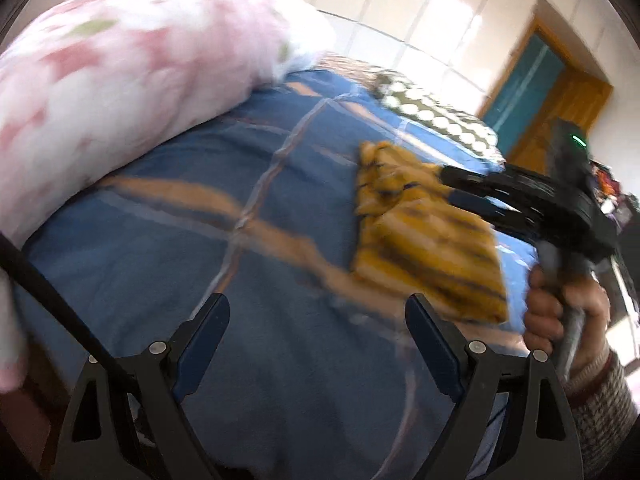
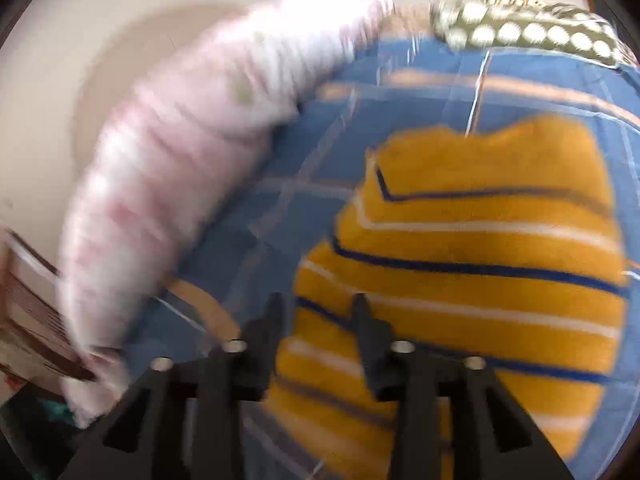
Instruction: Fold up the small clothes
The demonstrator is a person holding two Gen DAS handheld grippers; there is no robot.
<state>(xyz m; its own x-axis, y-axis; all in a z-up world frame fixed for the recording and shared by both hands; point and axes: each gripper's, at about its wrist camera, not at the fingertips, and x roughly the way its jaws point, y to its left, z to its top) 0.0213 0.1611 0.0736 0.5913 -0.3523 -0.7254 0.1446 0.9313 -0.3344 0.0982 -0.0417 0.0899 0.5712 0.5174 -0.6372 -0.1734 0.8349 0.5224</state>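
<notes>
A small yellow garment (image 1: pixel 424 236) with navy and white stripes lies folded on the blue checked bedspread (image 1: pixel 200 220). It fills the right half of the right wrist view (image 2: pixel 480 260). My left gripper (image 1: pixel 316 320) is open and empty above the bedspread, to the left of the garment. My right gripper (image 2: pixel 316 308) has its jaws part open with nothing between them, just above the garment's left edge. In the left wrist view the right gripper (image 1: pixel 452 186) reaches over the garment from the right, held by a hand (image 1: pixel 560 312).
A pink and white floral quilt (image 1: pixel 120 92) is bunched along the left of the bed, also in the right wrist view (image 2: pixel 180 180). A green pillow with white dots (image 1: pixel 440 120) lies at the far end. A wooden door (image 1: pixel 560 92) stands beyond.
</notes>
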